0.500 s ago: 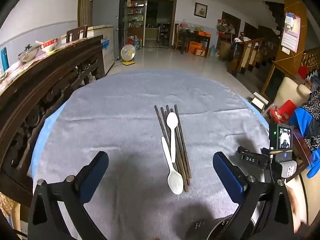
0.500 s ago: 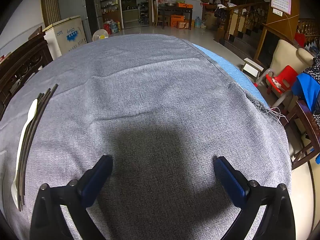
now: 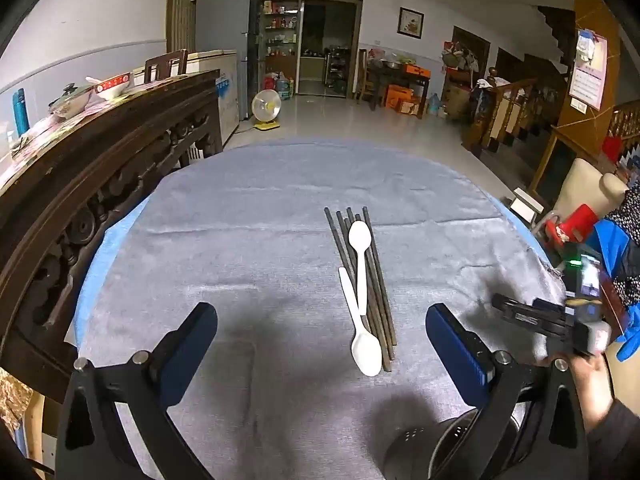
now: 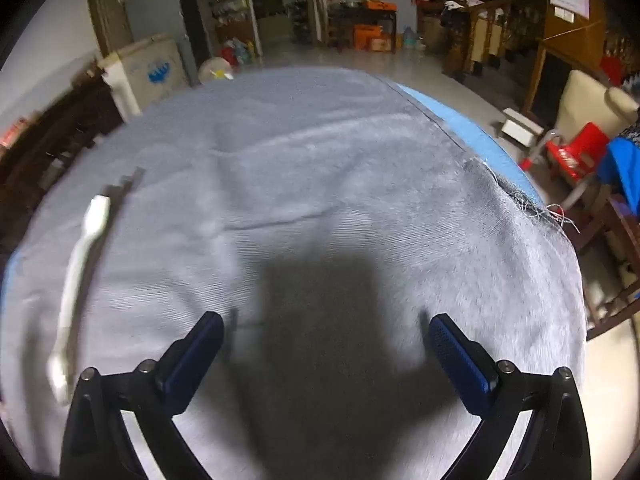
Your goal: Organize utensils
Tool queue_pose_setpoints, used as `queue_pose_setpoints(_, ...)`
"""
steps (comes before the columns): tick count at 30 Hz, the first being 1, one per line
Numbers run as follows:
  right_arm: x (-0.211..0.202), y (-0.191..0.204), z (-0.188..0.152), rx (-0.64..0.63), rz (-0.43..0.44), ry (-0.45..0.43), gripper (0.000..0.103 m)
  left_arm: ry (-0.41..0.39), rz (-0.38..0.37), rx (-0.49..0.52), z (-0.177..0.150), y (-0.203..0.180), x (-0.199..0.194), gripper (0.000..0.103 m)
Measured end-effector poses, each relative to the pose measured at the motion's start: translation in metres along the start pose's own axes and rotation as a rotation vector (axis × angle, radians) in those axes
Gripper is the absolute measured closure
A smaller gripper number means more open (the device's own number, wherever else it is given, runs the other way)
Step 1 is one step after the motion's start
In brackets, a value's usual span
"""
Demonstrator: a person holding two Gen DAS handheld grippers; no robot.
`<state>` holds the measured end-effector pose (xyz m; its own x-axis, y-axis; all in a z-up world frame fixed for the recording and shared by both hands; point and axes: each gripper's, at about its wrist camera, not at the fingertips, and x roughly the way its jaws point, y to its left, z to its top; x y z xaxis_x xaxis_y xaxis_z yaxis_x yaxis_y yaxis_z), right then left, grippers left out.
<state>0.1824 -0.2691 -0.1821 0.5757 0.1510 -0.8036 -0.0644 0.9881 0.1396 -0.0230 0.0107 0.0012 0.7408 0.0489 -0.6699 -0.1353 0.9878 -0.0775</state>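
Observation:
Two white plastic spoons lie on a bundle of dark chopsticks (image 3: 380, 300) on the grey tablecloth (image 3: 248, 248). One spoon (image 3: 359, 256) has its bowl at the far end, the other (image 3: 362, 340) has its bowl near me. My left gripper (image 3: 320, 340) is open and empty, just short of the near spoon. My right gripper (image 4: 326, 344) is open and empty over bare cloth; the spoons (image 4: 76, 268) and chopsticks (image 4: 128, 184) show blurred at its far left. The right gripper's body (image 3: 560, 320) shows at the right of the left wrist view.
A perforated metal holder (image 3: 436, 444) sits at the near edge under the left gripper's right finger. A dark carved wooden sideboard (image 3: 92, 184) runs along the left. The frayed cloth edge (image 4: 532, 204) and chairs (image 4: 576, 148) lie to the right.
The right gripper has swung left and lifted, so its view is blurred and the spoons sit further into the frame. The left gripper has hardly moved.

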Motion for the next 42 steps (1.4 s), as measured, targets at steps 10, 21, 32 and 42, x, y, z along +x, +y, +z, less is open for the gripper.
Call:
queue_pose_setpoints(10, -0.11, 0.044, -0.022, -0.122, 0.239, -0.109, 0.0, 0.025, 0.013, -0.043, -0.002, 0.009, 0.008, 0.0)
queue_pose_setpoints(21, -0.168, 0.097, -0.033, -0.221, 0.356, -0.203, 0.0, 0.032, 0.013, -0.032, -0.003, 0.007, 0.009, 0.0)
queue_pose_setpoints(32, -0.166, 0.106, -0.038, -0.249, 0.345, -0.181, 0.0, 0.028, 0.006, -0.032, -0.005, 0.007, 0.006, 0.0)
queue_pose_setpoints(42, -0.165, 0.11, -0.039, -0.253, 0.345, -0.172, 0.0, 0.035, 0.001, -0.036, -0.007, 0.004, 0.006, 0.0)
